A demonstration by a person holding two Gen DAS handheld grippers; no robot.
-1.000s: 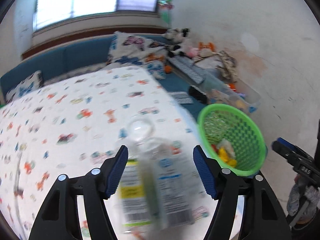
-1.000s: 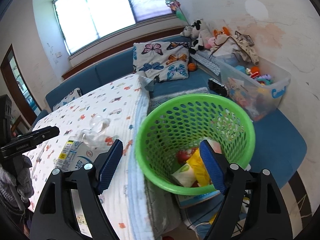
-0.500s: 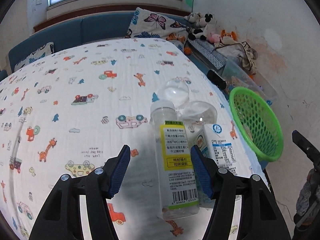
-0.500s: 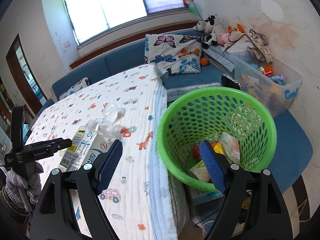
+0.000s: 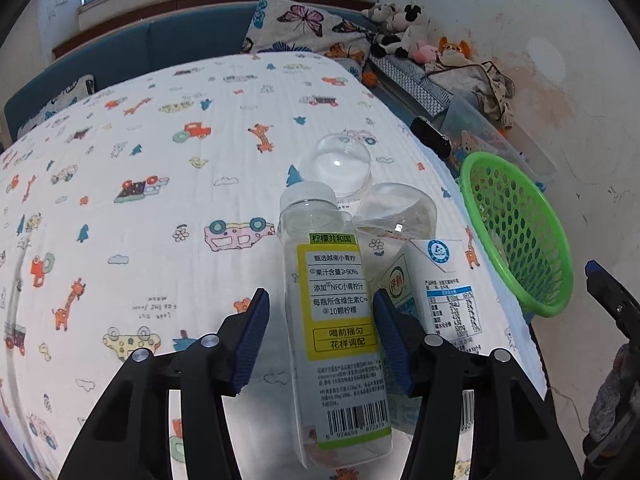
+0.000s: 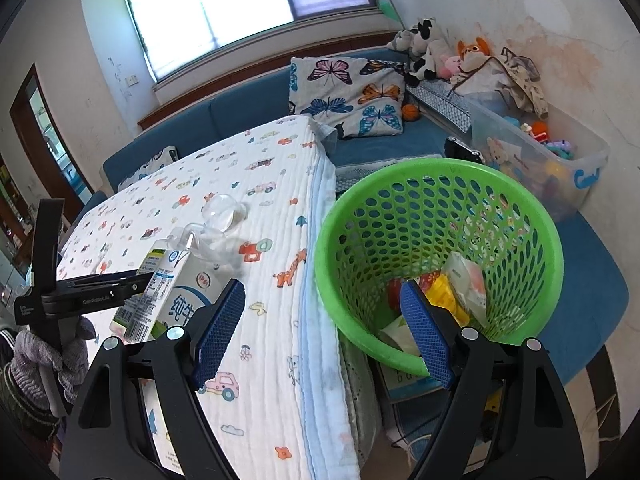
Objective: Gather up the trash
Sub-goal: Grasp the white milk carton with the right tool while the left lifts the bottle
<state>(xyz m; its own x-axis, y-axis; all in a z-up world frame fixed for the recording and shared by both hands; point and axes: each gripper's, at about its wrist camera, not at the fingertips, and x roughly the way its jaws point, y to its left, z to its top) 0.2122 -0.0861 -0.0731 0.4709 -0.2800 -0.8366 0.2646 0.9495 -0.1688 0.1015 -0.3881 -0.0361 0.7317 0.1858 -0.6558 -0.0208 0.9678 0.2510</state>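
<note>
A clear plastic bottle with a yellow-green label (image 5: 340, 320) lies on the cartoon-print cloth (image 5: 160, 168). My left gripper (image 5: 320, 340) is open and straddles it, the right pad near its side. A white milk carton (image 5: 432, 304) lies to its right, also in the right wrist view (image 6: 176, 292). Two clear plastic cups (image 5: 340, 164) lie beyond. The green mesh basket (image 6: 440, 184) stands beside the table and holds several wrappers (image 6: 460, 288). My right gripper (image 6: 320, 332) is open and empty, over the table edge next to the basket.
A blue sofa (image 6: 248, 120) with a butterfly pillow (image 6: 352, 96) runs behind the table. Stuffed toys (image 6: 432, 48) and a clear toy bin (image 6: 540, 152) sit by the wall at the right. The table's right edge drops off beside the basket.
My left gripper has come lower and closer over the bottle, its jaws now on either side of it. My right gripper has shifted slightly left, toward the table edge.
</note>
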